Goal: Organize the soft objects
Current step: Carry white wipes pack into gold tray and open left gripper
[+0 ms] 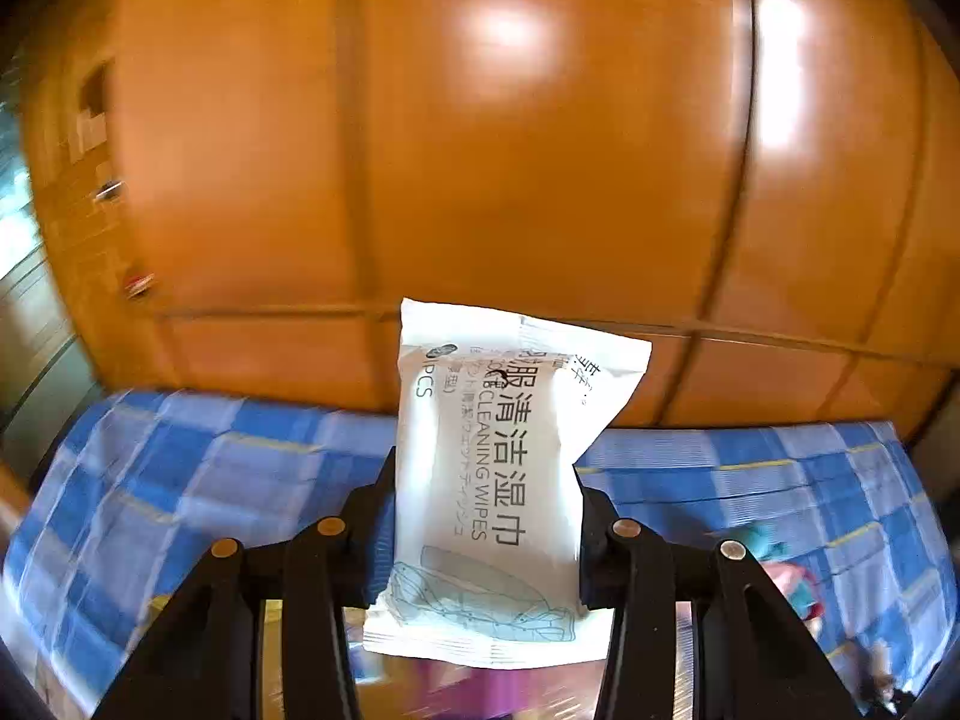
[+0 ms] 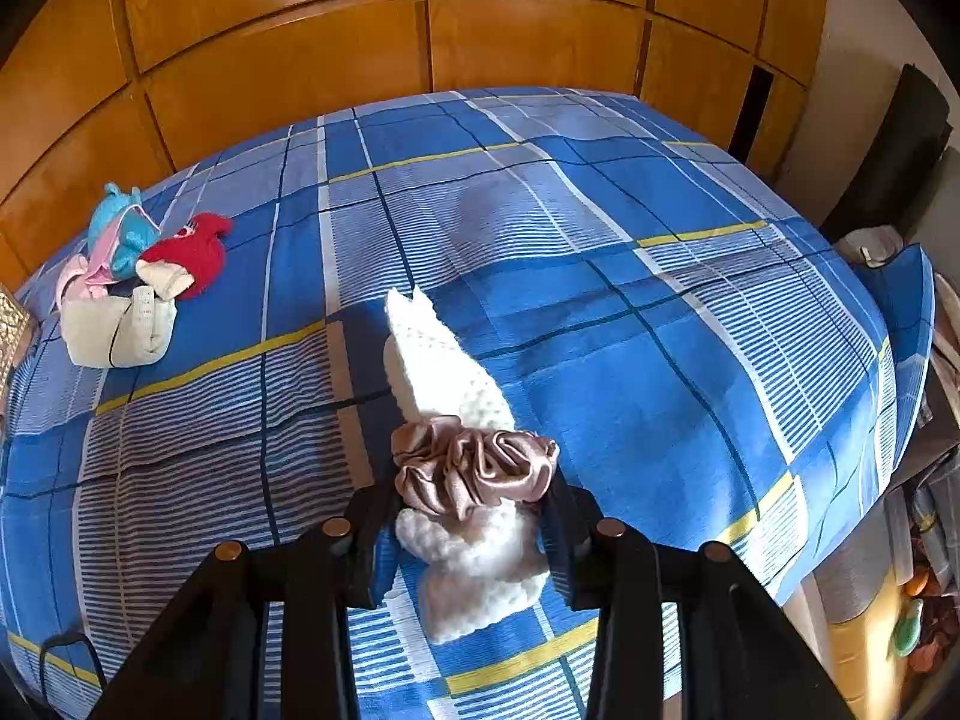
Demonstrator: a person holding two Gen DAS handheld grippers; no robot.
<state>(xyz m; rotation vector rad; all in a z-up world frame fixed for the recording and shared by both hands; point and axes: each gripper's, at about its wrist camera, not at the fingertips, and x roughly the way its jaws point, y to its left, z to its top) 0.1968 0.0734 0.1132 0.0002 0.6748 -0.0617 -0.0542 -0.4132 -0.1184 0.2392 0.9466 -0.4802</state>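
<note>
My left gripper [image 1: 487, 531] is shut on a white pack of cleaning wipes [image 1: 498, 468], held up in the air above the blue checked bedspread [image 1: 180, 480] with the wooden wardrobe behind it. In the right wrist view my right gripper [image 2: 474, 519] is shut on a brown satin scrunchie [image 2: 474, 468] together with a white knitted piece [image 2: 444, 372], which trails forward over the bedspread [image 2: 600, 240]. A pile of small soft clothes [image 2: 132, 276] in white, pink, blue and red lies at the far left of the bed.
Orange wooden wardrobe panels [image 2: 420, 30] run behind the bed. The bed's right edge [image 2: 888, 360] drops to cluttered things on the floor [image 2: 918, 600]. A woven basket edge [image 2: 12, 324] shows at the far left. Blurred coloured items [image 1: 792, 576] lie at the right in the left wrist view.
</note>
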